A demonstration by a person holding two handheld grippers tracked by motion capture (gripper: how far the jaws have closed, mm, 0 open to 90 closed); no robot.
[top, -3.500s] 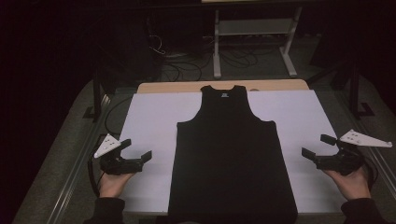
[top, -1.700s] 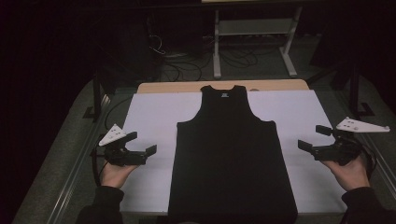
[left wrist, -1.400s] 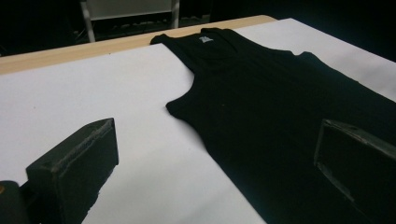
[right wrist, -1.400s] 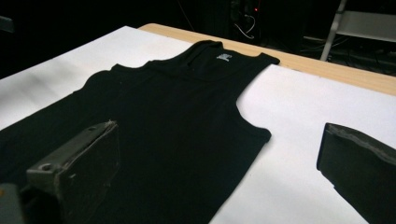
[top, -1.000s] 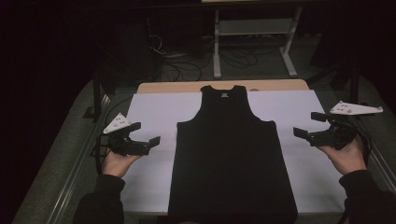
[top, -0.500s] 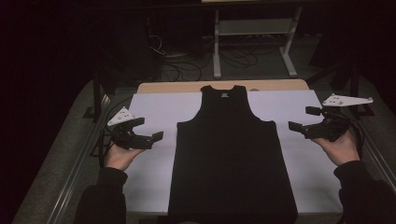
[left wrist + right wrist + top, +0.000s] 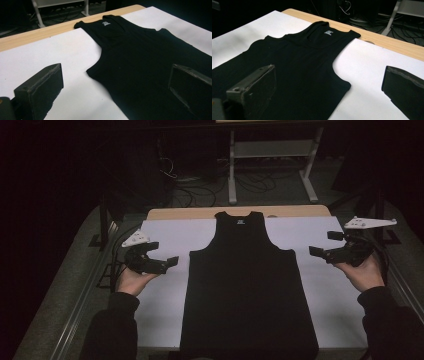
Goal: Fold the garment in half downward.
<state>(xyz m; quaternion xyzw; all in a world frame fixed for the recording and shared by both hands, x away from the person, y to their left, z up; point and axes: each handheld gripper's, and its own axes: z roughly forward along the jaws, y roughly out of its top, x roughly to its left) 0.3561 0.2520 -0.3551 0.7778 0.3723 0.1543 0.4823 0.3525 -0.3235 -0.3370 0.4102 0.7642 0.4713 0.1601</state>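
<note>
A black tank top [image 7: 247,285] lies flat, neck away from me, on a white sheet [image 7: 165,235] that covers the table. My left gripper [image 7: 162,254] hovers open just left of its left armhole, held in a hand. My right gripper [image 7: 325,243] hovers open to the right of the right armhole. In the left gripper view the jaws of the left gripper [image 7: 116,68] stand wide apart, with the tank top [image 7: 140,57] and its left armhole ahead. In the right gripper view the right gripper [image 7: 329,70] is equally wide, and the tank top [image 7: 297,62] spreads beneath it.
A strip of bare wooden tabletop [image 7: 200,213] shows beyond the sheet. Behind the table stand a white frame [image 7: 270,150] and loose cables [image 7: 195,195] on the floor. A metal rail [image 7: 85,290] runs along the table's left side.
Both hands have carried their grippers forward and inward, from the near outer parts of the sheet to either side of the tank top's armholes. The tank top has not moved.
</note>
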